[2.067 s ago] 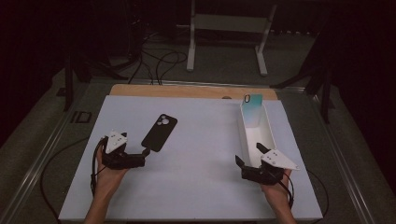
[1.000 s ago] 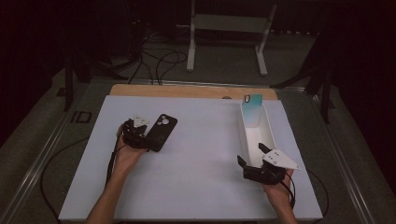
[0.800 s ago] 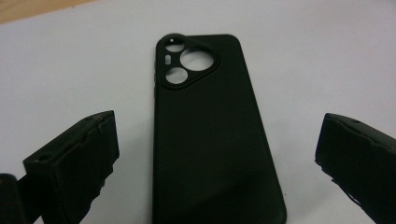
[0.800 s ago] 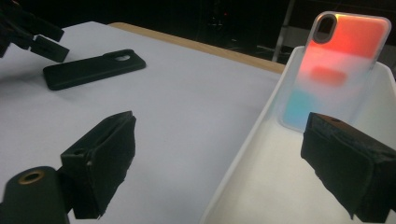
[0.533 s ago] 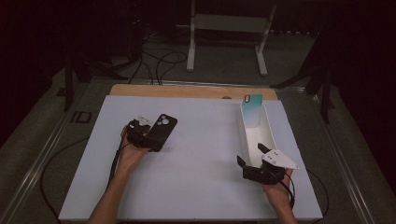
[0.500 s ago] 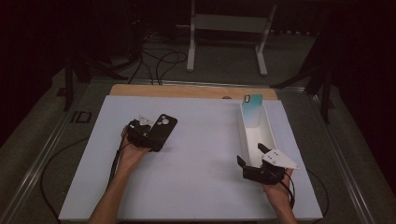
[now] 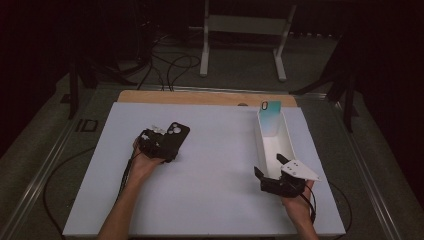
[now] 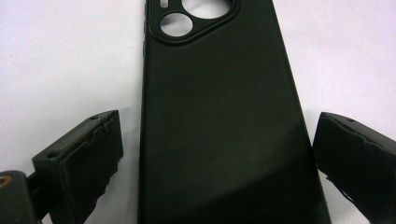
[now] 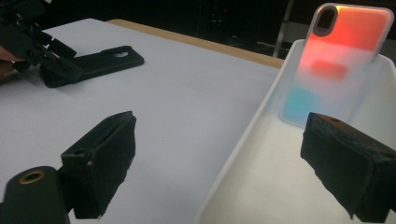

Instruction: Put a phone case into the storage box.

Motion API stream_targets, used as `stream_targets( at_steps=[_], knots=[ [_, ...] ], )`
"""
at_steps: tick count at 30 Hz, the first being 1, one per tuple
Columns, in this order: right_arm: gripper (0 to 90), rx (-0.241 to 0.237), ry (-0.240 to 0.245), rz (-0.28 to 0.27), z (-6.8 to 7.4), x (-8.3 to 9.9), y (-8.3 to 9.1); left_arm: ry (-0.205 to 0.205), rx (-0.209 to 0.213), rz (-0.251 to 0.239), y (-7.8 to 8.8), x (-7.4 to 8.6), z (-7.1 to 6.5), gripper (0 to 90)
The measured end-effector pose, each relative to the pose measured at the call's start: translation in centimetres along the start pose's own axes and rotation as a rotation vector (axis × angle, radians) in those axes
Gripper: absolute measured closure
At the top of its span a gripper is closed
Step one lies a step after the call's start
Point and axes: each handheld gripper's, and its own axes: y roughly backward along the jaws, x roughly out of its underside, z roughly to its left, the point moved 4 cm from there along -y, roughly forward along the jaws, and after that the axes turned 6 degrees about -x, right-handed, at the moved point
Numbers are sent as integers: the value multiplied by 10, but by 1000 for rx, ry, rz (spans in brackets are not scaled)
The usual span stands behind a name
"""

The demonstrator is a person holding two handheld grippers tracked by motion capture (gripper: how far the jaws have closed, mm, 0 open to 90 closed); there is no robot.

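A black phone case (image 7: 174, 138) (image 8: 219, 107) lies flat on the white table, camera cutout at its far end. My left gripper (image 7: 159, 146) (image 8: 217, 163) is open, its two jaws standing either side of the case's near end with small gaps. A translucent colourful phone case (image 7: 270, 118) (image 9: 331, 65) leans upright at the far end of a long white tray (image 7: 286, 145) (image 9: 243, 154). My right gripper (image 7: 271, 172) (image 9: 224, 163) is open at the tray's near end, one jaw over the tray and one over the table.
The white table sheet (image 7: 215, 175) has free room between the two hands. A wooden strip (image 7: 205, 98) runs along the far edge. Cables and a white stand (image 7: 245, 30) lie on the floor beyond the table.
My left gripper moved forward and right from the table's left side to the black case, ending with its jaws around the near end. The right gripper stayed still.
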Motion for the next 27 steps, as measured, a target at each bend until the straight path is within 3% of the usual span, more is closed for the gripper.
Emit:
stream_targets(
  at_steps=[4,13,18,27],
  knots=[
    [103,-1,0,0,0,0,0,-27,-19,3,-2,1,-2,18],
    [104,-2,7,5,2,0,-2,-33,-20,39,-2,-1,-2,31],
    [105,5,6,2,1,0,0,-47,-19,38,1,-2,-4,109],
    [105,4,6,9,2,0,-1,-36,-19,36,3,-3,-4,147]
  ],
)
